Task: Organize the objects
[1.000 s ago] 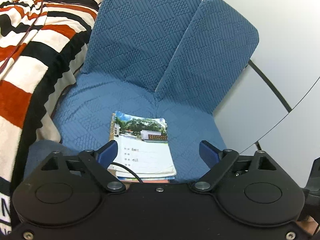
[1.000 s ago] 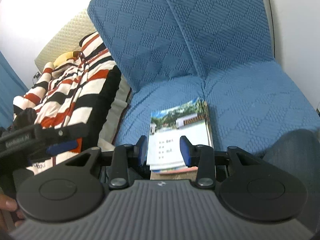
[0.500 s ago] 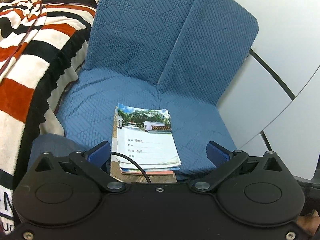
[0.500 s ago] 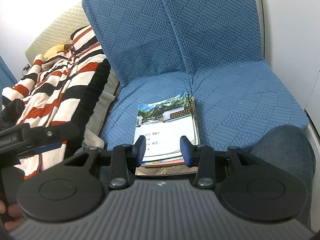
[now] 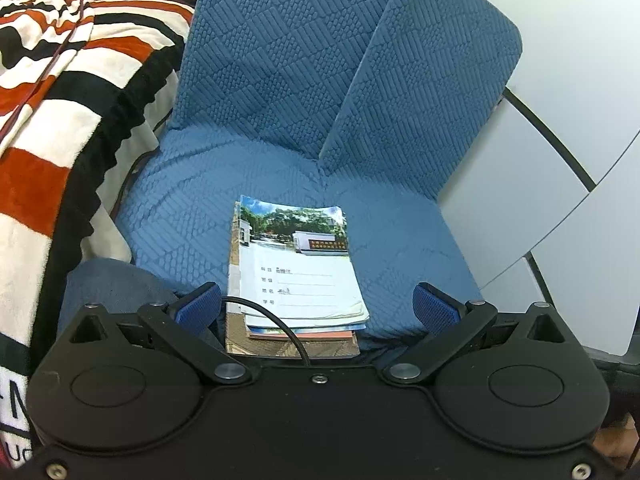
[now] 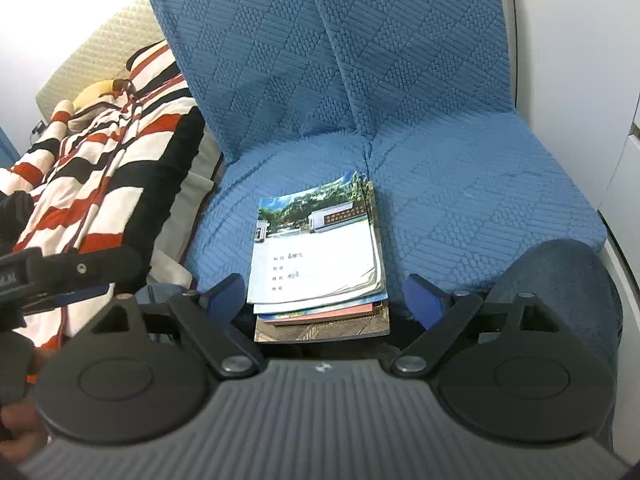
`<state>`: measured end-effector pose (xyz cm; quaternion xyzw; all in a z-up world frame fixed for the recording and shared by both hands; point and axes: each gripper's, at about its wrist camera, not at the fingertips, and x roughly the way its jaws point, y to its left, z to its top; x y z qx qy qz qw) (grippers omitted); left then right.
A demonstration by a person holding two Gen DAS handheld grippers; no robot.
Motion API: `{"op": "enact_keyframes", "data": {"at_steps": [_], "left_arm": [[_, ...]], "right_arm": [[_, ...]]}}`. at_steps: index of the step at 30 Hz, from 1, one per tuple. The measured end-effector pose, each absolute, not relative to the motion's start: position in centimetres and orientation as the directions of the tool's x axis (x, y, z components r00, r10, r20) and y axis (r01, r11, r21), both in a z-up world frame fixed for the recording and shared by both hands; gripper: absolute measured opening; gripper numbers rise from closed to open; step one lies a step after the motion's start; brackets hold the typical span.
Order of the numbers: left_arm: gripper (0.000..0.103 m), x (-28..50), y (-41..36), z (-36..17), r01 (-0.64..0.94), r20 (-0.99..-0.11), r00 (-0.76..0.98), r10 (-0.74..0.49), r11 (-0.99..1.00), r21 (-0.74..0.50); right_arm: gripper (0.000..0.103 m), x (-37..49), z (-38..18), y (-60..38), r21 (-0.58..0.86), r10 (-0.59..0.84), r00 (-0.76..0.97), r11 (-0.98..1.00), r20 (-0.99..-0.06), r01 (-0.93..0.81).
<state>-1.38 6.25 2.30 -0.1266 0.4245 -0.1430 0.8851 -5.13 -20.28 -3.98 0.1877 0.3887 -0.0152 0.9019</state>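
A stack of notebooks (image 5: 298, 276) lay on the seat of a blue quilted chair (image 5: 280, 80), beside a striped blanket (image 5: 60, 92). The left tool (image 5: 316, 308) hung just above the stack's near edge, its blue pads spread wide and empty. The right tool (image 6: 320, 294), whose jaws had just been opening, likewise stood apart, gripping nothing.
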Motion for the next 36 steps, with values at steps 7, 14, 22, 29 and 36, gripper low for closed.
{"op": "enact_keyframes", "data": {"at_steps": [7,14,22,29,36], "left_arm": [[0.102,-1.6,6.2,2.4,0.148,-0.712,0.605,-0.356,0.929,-0.339],[0.102,-1.8,6.2,2.4,0.163,-0.703,0.599,-0.384,0.918,-0.362],[0.102,-2.3,5.9,2.4,0.165,-0.699,0.608,-0.376,0.921,-0.351],[0.102,-2.3,5.8,2.4,0.169,-0.698,0.609,-0.376,0.922,-0.349],[0.102,-2.5,5.5,2.1,0.166,-0.703,0.607,-0.37,0.924,-0.344]], "right_arm": [[0.088,-5.0,-4.0,-20.1,0.331,0.13,0.692,0.929,-0.71,0.166],[0.088,-4.9,-3.8,-20.0,0.33,0.135,0.689,0.93,-0.712,0.159],[0.088,-4.8,-4.0,-20.0,0.333,0.134,0.687,0.928,-0.714,0.165],[0.088,-4.7,-3.9,-20.1,0.329,0.128,0.689,0.929,-0.713,0.169],[0.088,-4.7,-4.2,-20.3,0.327,0.124,0.687,0.929,-0.716,0.174]]}}
